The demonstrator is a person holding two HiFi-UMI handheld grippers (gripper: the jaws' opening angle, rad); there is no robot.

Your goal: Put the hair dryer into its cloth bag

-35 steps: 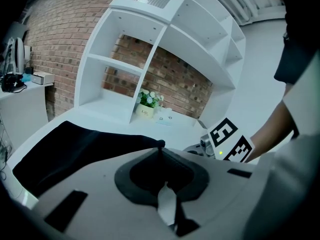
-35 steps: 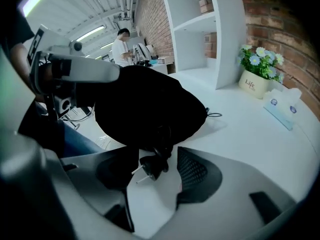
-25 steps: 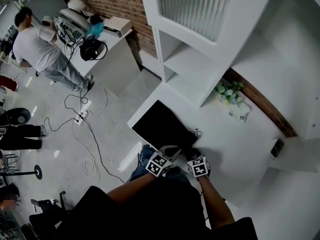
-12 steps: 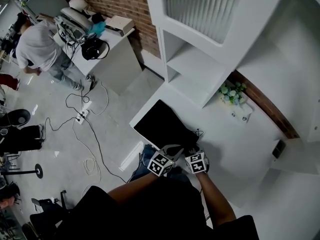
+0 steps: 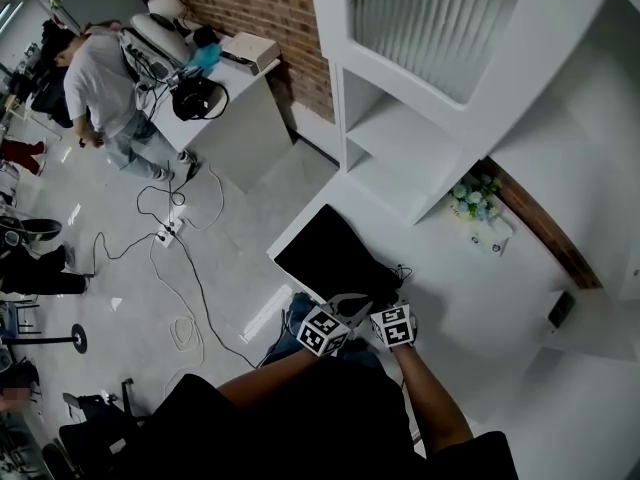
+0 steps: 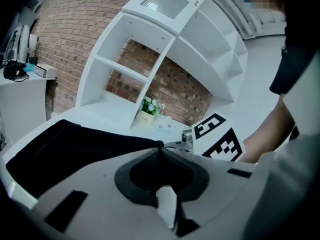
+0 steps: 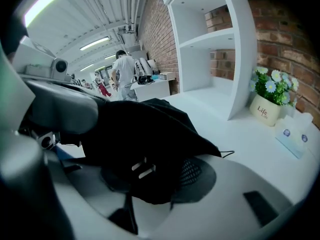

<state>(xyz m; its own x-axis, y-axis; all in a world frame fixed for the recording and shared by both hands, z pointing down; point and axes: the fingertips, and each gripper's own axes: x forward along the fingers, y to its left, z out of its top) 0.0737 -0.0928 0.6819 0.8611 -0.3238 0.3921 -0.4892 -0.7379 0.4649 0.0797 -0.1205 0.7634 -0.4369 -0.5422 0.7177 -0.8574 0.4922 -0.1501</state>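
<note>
The black cloth bag [image 5: 335, 256] lies flat on the white table [image 5: 470, 298], close to its near-left edge. In the left gripper view my left gripper [image 6: 160, 151] is shut on the bag's near hem, and the cloth [image 6: 65, 151] spreads away to the left. My right gripper [image 7: 150, 181] is shut on the black hair dryer [image 7: 192, 173]. The dryer's mesh grille and the two-pronged plug [image 7: 141, 167] show at the bag's mouth, under a fold of cloth [image 7: 150, 124]. In the head view both grippers [image 5: 345, 308] [image 5: 392, 303] sit side by side at the bag's near end.
A white shelf unit [image 5: 400, 158] stands behind the bag. A small flower pot [image 5: 472, 196] and a white box [image 5: 497, 236] sit beside it on the table. Left of the table the floor drops away, with cables [image 5: 170, 238] and a person [image 5: 105, 93] at a white counter.
My right gripper has edged left toward the bag and the left gripper. The left gripper keeps its hold on the hem. The person in the background has shifted along the counter.
</note>
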